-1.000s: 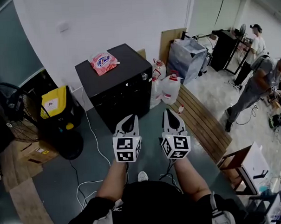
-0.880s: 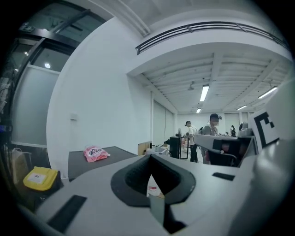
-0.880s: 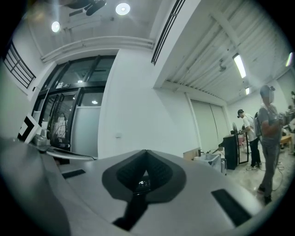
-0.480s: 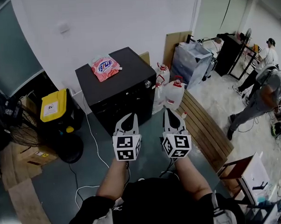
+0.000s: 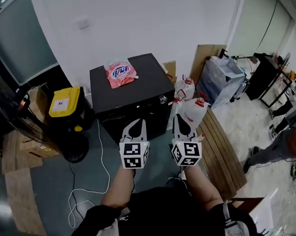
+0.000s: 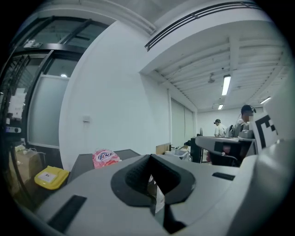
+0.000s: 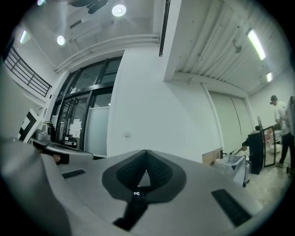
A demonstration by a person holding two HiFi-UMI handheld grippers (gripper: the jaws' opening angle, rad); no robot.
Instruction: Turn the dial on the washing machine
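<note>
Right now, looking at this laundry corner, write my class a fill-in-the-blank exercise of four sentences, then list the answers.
1. On the black box-shaped washing machine lies a ____ plastic detergent bag.
2. Left of it in the head view stands a black bin with a ____ lid.
3. The white plastic jugs on its other side have ____ caps.
4. The left tongs and right tongs both have their jaws ____.

Answers: pink; yellow; red; shut

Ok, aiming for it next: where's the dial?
In the head view, the dial sits at the washing machine's front upper-right corner, beside the white jugs.
</note>
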